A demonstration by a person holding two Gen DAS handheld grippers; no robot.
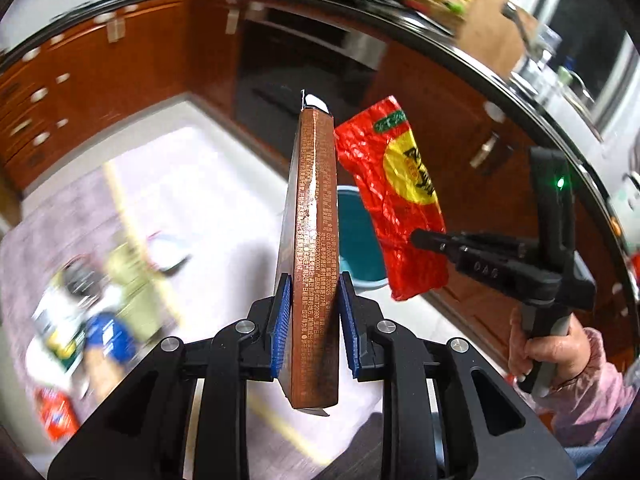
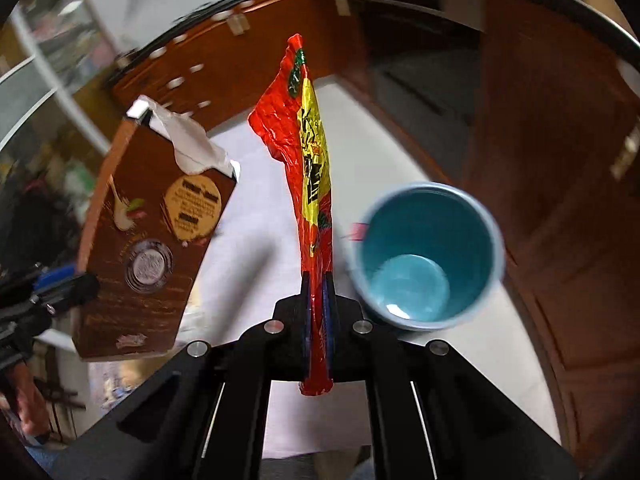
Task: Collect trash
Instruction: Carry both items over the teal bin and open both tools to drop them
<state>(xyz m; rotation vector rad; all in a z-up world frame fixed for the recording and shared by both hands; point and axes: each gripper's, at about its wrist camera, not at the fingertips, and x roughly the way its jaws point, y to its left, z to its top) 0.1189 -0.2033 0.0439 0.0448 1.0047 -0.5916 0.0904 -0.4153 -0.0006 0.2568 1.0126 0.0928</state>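
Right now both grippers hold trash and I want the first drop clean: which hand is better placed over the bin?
Probably right. The right gripper pinches the red wrapper beside the open blue bin. The left gripper clamps the brown box, farther from it.

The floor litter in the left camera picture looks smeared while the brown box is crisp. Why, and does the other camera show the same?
Left wrist view: brown box sharp in the left gripper, floor litter motion-smeared. Right wrist view: red wrapper crisp in the right gripper, teal bin streaked; fisheye bends the cabinets.
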